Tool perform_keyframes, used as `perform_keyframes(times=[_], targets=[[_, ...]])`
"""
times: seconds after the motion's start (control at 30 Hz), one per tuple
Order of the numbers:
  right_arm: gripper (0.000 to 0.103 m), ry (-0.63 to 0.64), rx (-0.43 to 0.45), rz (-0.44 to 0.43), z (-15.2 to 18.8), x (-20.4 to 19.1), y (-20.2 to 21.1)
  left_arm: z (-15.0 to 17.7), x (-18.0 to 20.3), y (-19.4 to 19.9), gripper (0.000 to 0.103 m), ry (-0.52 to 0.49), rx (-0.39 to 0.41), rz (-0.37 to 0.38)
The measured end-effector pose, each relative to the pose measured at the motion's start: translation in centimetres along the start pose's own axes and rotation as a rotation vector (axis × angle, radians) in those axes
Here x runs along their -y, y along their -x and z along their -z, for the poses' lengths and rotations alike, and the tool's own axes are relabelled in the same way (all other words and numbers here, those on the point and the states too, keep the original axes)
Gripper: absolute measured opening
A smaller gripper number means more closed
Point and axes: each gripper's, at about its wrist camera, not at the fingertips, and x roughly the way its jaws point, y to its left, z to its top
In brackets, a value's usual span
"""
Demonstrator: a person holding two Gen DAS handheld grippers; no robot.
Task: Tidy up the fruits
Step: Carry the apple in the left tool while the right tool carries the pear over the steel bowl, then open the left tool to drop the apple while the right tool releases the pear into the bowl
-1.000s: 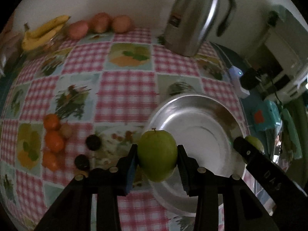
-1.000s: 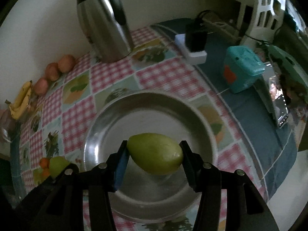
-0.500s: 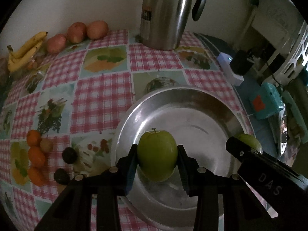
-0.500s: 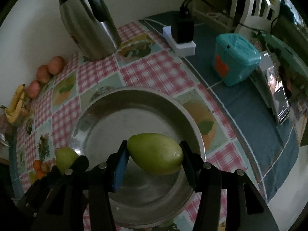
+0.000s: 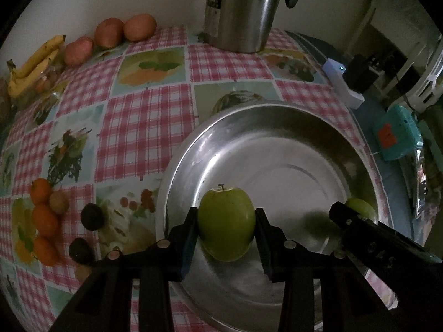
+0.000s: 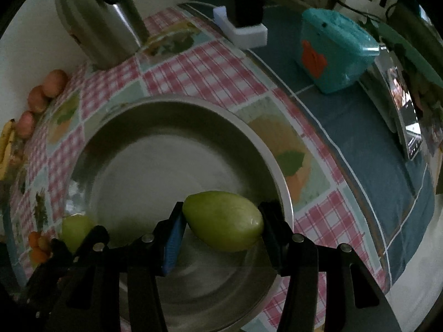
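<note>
The left gripper point(image 5: 226, 228) is clamped on one round green apple point(image 5: 225, 222), held over the wide, shiny steel bowl point(image 5: 277, 127). The right gripper point(image 6: 221, 225) grips one oval green mango point(image 6: 223, 221) by its ends, above the same bowl. On the pink checked tablecloth point(image 5: 146, 127) lie three small oranges point(image 5: 44, 220), two dark round fruits point(image 5: 92, 217), three reddish apples point(image 5: 109, 31) and one bunch of yellow bananas point(image 5: 33, 61). One tall steel thermos jug point(image 5: 241, 8) stands by the wall.
</note>
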Motion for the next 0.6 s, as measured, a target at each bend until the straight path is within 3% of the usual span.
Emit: perform_keyframes(times=[0.6], targets=[[0.055, 0.01, -0.012, 0.001, 0.19, -0.39, 0.13, 0.35, -0.18, -0.3, 0.045, 0.021, -0.025, 0.0]])
